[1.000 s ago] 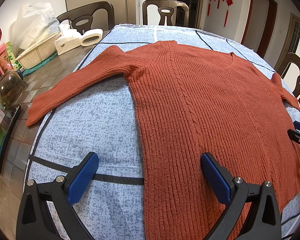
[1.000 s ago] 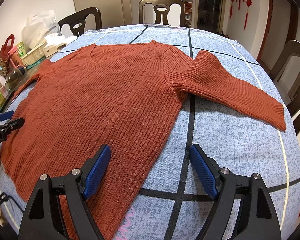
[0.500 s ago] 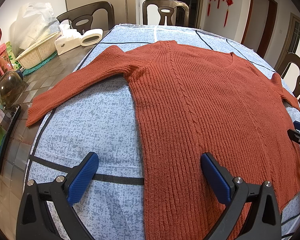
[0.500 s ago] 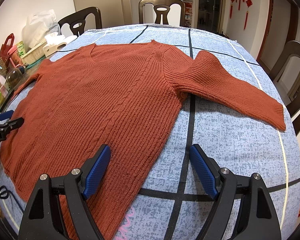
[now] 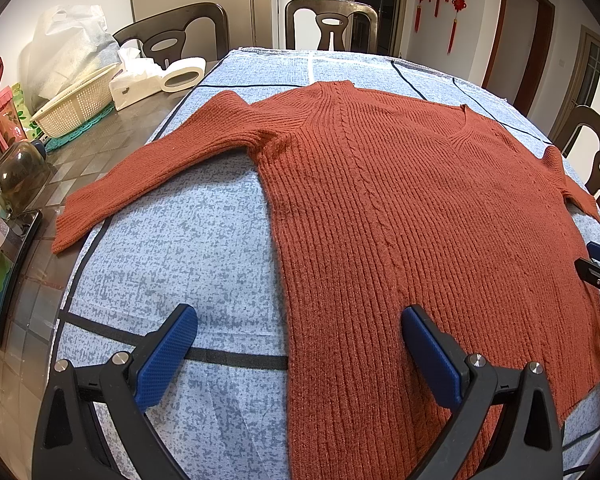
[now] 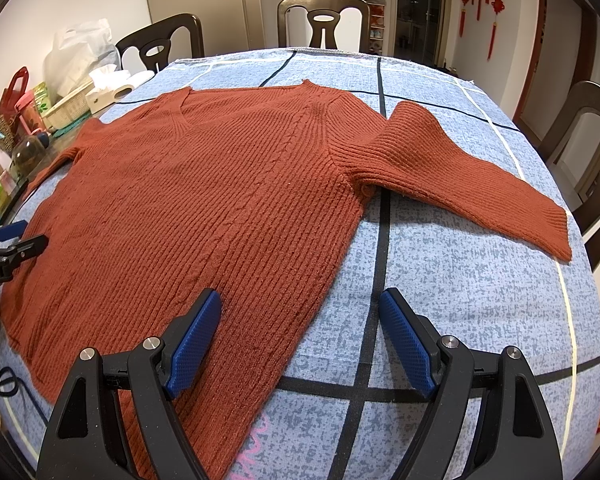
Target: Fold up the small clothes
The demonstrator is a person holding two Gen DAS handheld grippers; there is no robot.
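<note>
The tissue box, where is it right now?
In the left wrist view the tissue box sits at the upper left, on the bare table beside the blue cloth, between the woven basket and the tape roll.

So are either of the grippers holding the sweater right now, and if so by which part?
Nothing is held. The left gripper and right gripper are both open above the sweater.
</note>
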